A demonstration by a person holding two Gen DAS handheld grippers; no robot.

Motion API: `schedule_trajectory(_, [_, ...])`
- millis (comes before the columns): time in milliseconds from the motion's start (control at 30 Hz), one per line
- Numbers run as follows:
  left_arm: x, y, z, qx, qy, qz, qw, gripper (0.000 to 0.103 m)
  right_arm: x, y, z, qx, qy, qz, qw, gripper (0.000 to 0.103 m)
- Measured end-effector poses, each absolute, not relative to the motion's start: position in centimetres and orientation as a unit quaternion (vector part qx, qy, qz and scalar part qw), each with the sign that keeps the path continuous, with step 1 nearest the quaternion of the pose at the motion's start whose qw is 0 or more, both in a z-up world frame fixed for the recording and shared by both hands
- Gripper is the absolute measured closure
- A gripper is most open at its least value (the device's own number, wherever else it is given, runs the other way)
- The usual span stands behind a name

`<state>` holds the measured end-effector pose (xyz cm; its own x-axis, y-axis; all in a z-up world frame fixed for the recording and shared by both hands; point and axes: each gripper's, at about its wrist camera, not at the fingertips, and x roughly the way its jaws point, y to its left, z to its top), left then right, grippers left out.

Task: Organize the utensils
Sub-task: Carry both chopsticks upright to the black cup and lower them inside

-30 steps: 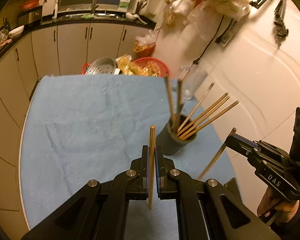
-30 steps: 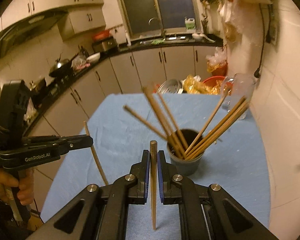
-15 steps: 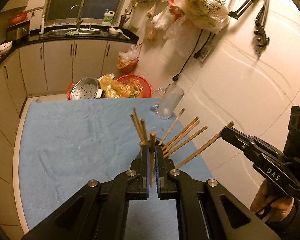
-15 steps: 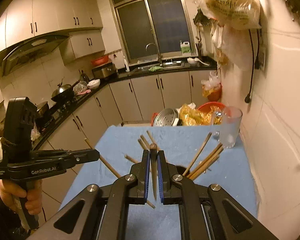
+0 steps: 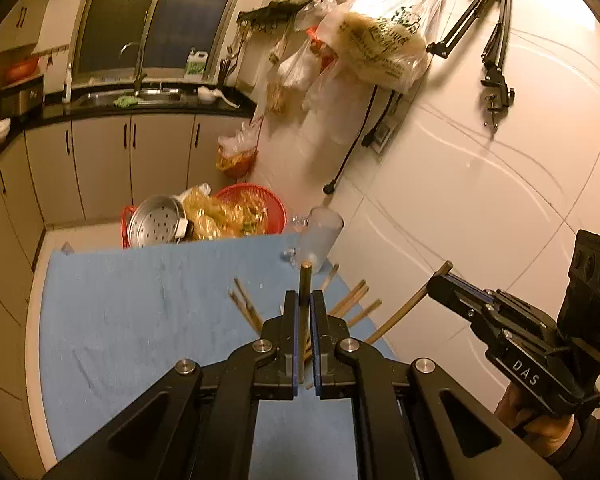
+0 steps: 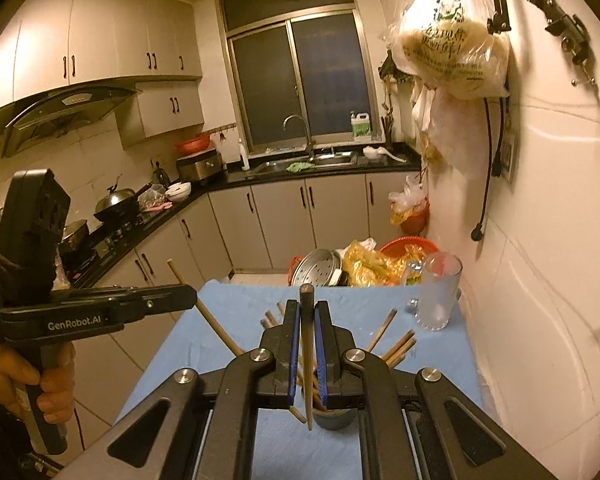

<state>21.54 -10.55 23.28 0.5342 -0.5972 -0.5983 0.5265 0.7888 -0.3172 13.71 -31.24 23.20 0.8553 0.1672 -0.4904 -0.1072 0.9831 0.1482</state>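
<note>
Left gripper (image 5: 305, 300) clamps chopstick (image 5: 304, 280); right gripper (image 6: 308, 312) clamps another chopstick (image 6: 307, 344); holder (image 6: 332, 420) mostly hidden.

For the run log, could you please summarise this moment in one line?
left claw: shut on chopstick | right claw: shut on chopstick | holder cup: holds chopsticks | cloth: blue

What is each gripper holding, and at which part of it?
Each holds one chopstick, gripped partway along its shaft: the left gripper pinches its chopstick, and the right gripper pinches its chopstick; both ends stick out.
</note>
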Motion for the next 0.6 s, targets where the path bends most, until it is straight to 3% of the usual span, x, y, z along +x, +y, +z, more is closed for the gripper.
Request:
schedule_trajectory(367, [23.1,-12.8,22.5,-0.021,0.347,-0.306,0.886,0.098,15.5,-31.5,23.6,0.044,0.221,0.048,0.973,0.095])
schedule_trajectory(600, [23.3,-13.5,19.7,-0.002,0.372,-0.295,0.880,0.098,16.9,-31.9,21.3,0.047,0.247,0.044,0.967,0.095])
